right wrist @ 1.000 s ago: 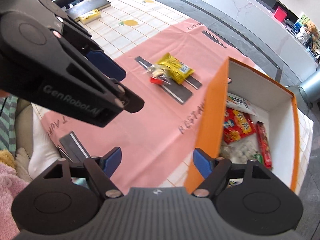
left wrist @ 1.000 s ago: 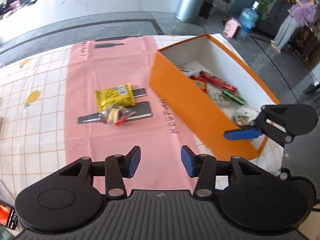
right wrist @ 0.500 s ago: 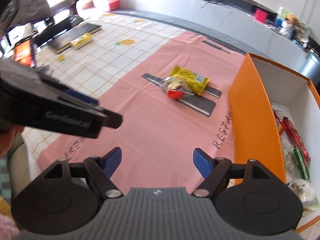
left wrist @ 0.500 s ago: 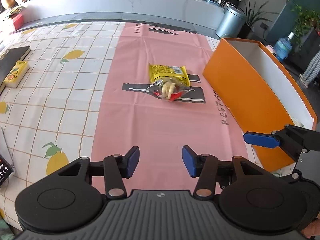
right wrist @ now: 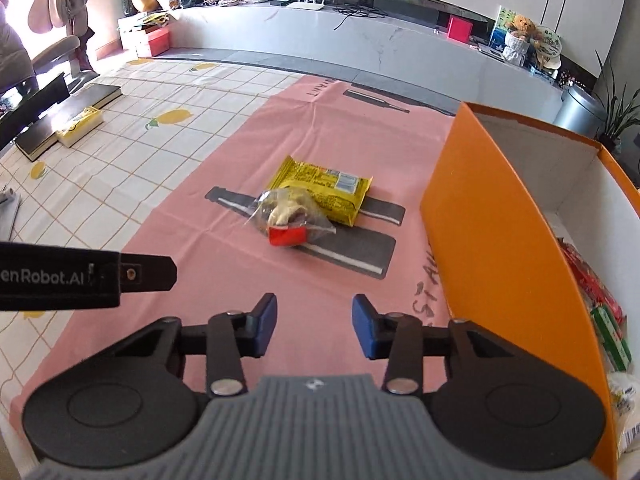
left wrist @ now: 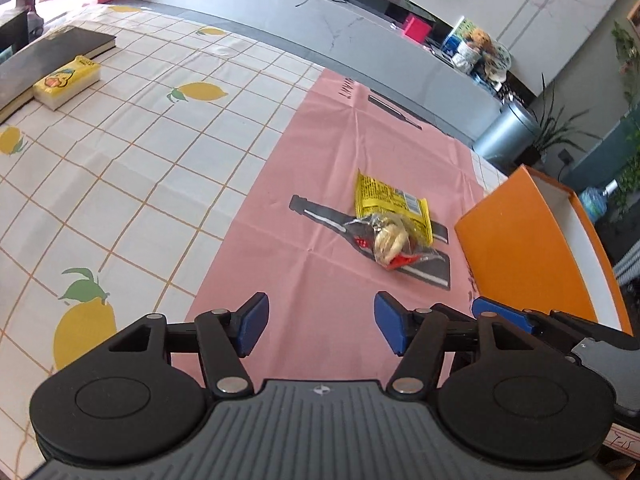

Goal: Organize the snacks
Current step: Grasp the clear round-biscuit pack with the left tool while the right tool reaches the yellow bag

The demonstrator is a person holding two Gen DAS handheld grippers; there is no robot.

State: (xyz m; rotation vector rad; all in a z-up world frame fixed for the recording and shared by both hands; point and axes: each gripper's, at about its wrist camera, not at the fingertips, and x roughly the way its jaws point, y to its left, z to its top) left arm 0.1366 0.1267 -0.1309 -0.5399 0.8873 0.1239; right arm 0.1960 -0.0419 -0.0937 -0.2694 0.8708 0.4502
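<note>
The right gripper (right wrist: 314,330), black with blue pads, is spread and empty above the pink paper mat (right wrist: 224,208). A second ago it hovered at the near corner of the tall orange cardboard box (right wrist: 496,240); now it has swung off the box and faces the two loose snacks squarely, its jaws a little narrower than then. The left gripper (left wrist: 320,330) is likewise spread and holds nothing. It has turned away from the box too, so the box's contents have dropped out of its view, and it sits beside the right gripper, whose blue tip shows at its right edge.

Left of the orange box, on the mat, lies a clear plastic packet with a pale snack and a red tab (right wrist: 286,218). It overlaps the near edge of a flat yellow foil packet (right wrist: 324,188), which lies on the side away from the grippers. Inside the box, red and green wrapped snacks (right wrist: 600,300) already rest along the bottom.

The turn from box to mat suggests a fresh pick is being lined up, most likely the clear packet, since it is nearer and on top. Only these two snacks appear left outside, so the sorting looks nearly done.

Far left of the box, on the lemon-print surface (left wrist: 132,152), sit a dark book (left wrist: 52,56) and a small yellow tissue pack (left wrist: 66,82).
</note>
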